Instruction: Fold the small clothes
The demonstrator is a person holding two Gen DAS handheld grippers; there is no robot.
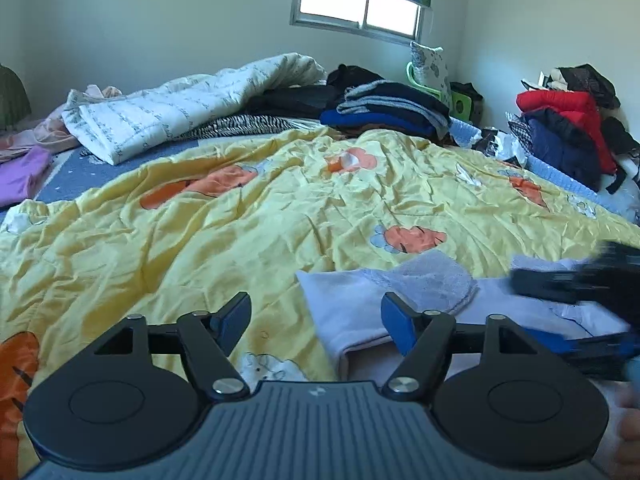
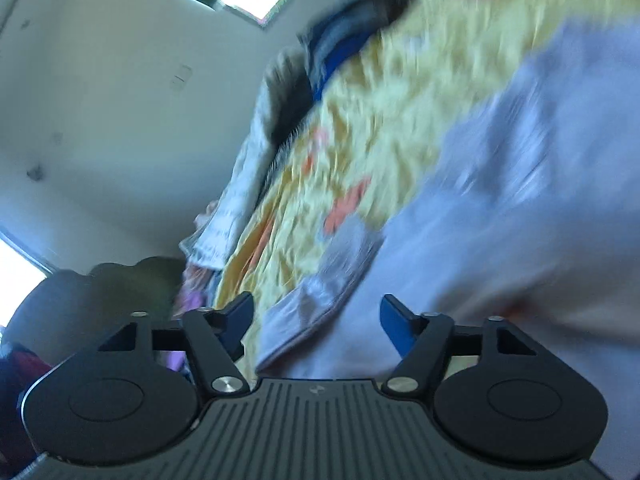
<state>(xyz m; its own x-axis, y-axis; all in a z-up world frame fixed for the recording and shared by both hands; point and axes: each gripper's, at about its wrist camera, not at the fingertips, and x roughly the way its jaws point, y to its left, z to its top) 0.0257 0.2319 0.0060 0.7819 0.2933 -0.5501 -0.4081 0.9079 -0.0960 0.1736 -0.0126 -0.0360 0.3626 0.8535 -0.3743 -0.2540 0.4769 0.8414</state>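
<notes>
Left wrist view gives me a bed covered by a crumpled yellow quilt [image 1: 248,220] printed with orange tigers, and behind it a rolled white blanket [image 1: 172,116], a stack of dark folded clothes [image 1: 388,108] and, off to the right by the wall, a heap with a red jacket [image 1: 560,108]. A window [image 1: 356,4] sits under a flowered blind. The small pale lilac garment [image 1: 360,312] lies flat on the quilt right in front of me, a grey knitted collar [image 1: 436,280] folded over its upper part. My left gripper [image 1: 316,316] has its blue pads apart, nothing clamped; the right pad hangs over the garment's edge, and I cannot tell if it touches. The right gripper [image 1: 576,280] shows as a dark blur over the garment's right side. In the right wrist view, heavily smeared and tilted, the right gripper [image 2: 316,316] stands open with lilac cloth [image 2: 500,220] ahead, not pinched.
</notes>
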